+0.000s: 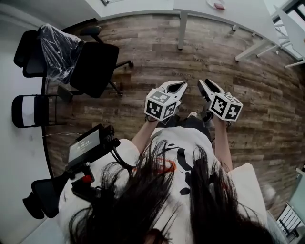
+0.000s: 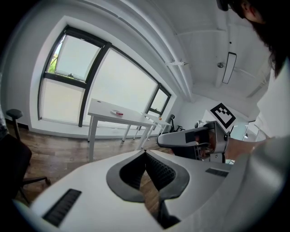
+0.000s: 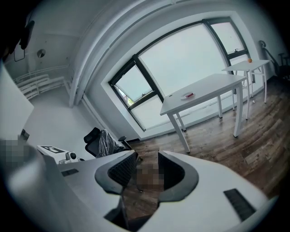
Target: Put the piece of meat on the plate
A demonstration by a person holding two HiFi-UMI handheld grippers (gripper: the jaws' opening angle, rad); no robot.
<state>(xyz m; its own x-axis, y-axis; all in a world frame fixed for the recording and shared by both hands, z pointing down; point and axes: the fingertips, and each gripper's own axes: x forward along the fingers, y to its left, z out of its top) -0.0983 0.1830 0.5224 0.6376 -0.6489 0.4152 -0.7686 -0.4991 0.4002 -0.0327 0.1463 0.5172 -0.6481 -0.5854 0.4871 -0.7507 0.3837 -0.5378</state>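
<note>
On the far white table (image 1: pixel 143 5) lies a small red thing (image 1: pixel 219 5), also visible as the red thing (image 2: pixel 118 112) and the red thing (image 3: pixel 188 95); it is too small to tell whether it is meat or whether a plate is under it. Both grippers hang side by side in the air over the wooden floor, far short of that table. My left gripper (image 1: pixel 183 85) (image 2: pixel 145 152) is shut, tips touching, with nothing in it. My right gripper (image 1: pixel 201 83) (image 3: pixel 147 154) reads as shut and narrow from above; a mosaic patch hides the space between its jaws.
Black office chairs (image 1: pixel 93 64), one wrapped in plastic (image 1: pixel 57 45), stand at the left. The table's leg (image 1: pixel 181 31) comes down ahead of the grippers. A second white table (image 3: pixel 247 65) stands further right. A monitor rig (image 1: pixel 88 145) sits at the person's left side.
</note>
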